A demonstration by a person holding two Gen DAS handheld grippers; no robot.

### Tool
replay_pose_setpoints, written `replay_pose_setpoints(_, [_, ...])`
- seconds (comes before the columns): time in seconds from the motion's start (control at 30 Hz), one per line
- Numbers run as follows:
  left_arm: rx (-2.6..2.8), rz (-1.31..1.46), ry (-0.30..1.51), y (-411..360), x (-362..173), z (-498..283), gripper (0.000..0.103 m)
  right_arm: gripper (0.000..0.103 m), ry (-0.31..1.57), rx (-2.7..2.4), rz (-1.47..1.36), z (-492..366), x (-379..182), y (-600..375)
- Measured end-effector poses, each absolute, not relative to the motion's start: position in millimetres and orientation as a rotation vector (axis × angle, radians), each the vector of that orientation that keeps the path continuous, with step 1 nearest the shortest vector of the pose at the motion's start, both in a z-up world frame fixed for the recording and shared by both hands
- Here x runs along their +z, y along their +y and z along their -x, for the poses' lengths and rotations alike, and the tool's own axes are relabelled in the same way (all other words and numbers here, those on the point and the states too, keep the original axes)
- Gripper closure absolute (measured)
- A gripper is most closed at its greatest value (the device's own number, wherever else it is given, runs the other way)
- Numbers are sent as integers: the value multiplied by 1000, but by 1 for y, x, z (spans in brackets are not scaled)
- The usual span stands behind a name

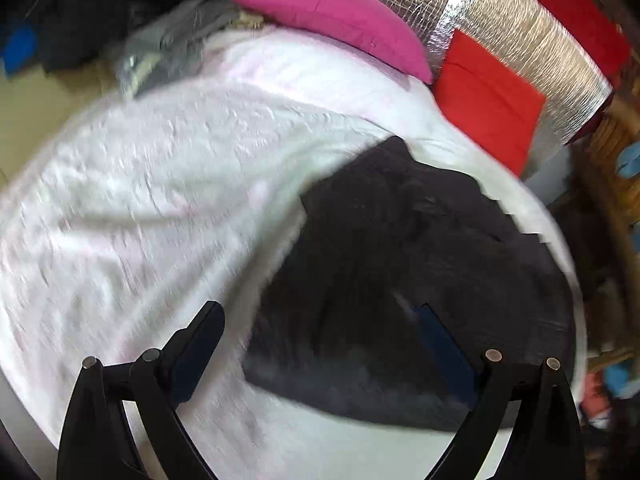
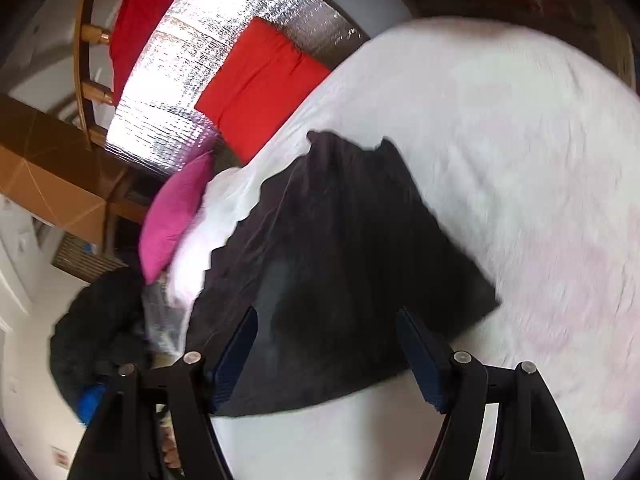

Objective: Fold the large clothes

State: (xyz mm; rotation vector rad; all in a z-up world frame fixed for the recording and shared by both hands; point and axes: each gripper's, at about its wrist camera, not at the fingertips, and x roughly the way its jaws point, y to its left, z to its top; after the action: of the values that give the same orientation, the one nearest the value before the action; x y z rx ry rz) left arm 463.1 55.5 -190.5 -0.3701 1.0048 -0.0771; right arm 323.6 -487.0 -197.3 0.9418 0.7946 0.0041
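A dark, nearly black garment point(image 1: 400, 264) lies folded in a rough rectangle on the white bed sheet point(image 1: 140, 208). My left gripper point(image 1: 320, 312) hovers over the garment's near left edge with its jaws wide apart and nothing pinched. Its left finger is over the sheet and its right finger over the dark cloth. In the right wrist view the same garment point(image 2: 352, 248) fills the centre. My right gripper point(image 2: 326, 316) stands open above its near edge, pads apart and gripping nothing. The sheet point(image 2: 520, 160) stretches off to the right.
At the head of the bed lie a pink pillow point(image 1: 336, 20), a red cushion point(image 1: 484, 100) and a silver foil panel point(image 1: 520, 28) against a wooden frame point(image 2: 86, 40). Grey clothes point(image 1: 176, 44) are heaped at the bed's far corner, and a dark pile point(image 2: 100, 328) lies beside the bed.
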Motion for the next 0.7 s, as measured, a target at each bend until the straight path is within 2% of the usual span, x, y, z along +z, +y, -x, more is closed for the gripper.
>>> replay_pose_setpoints(0.33, [-240, 691, 1157, 33, -233, -398, 5, 27, 827, 76, -1079, -299, -224, -448])
replay_pose_setpoints(0.53, [-200, 794, 1153, 24, -251, -415, 5, 26, 845, 21, -1193, -302, -254, -442])
replay_pose_setpoints(0.7, [-169, 858, 1093, 24, -256, -432, 5, 25, 791, -32, -1271, -312, -274, -450])
